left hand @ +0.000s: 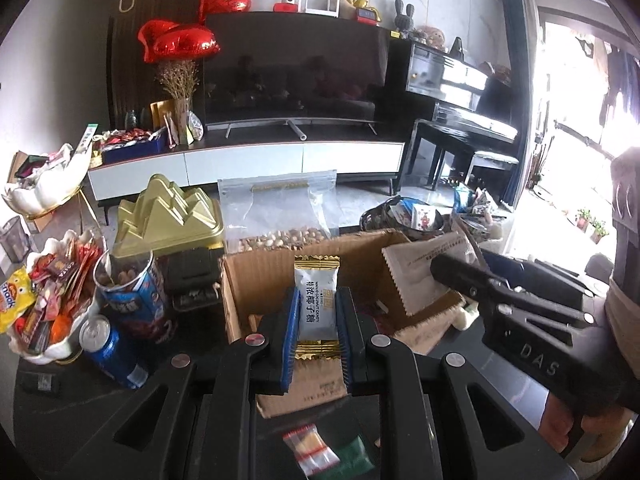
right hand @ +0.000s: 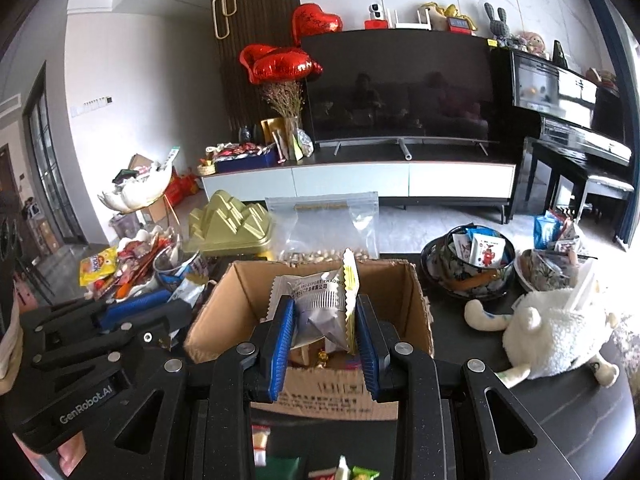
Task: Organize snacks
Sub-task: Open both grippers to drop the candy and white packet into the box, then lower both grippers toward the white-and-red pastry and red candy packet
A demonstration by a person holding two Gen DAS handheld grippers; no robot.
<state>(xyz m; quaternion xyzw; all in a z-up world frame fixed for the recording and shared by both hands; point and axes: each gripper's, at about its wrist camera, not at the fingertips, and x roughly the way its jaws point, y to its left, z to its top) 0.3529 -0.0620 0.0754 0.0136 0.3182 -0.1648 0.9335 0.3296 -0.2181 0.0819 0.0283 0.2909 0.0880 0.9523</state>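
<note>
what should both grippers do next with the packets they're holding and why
Probably carry both on over the cardboard box and release. The left gripper pinches a white candy packet and the right gripper a silver snack packet, both just in front of the open box.

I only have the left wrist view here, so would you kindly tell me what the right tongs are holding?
Observer: The right tongs are shut on a crumpled silver packet, held over the cardboard box.
Operator: Thank you. Is anything lying to the right of that box?
Observer: Yes, a white plush toy lies on the dark table.
Operator: And what is behind the toy?
Observer: A patterned bowl full of small packets.
</note>
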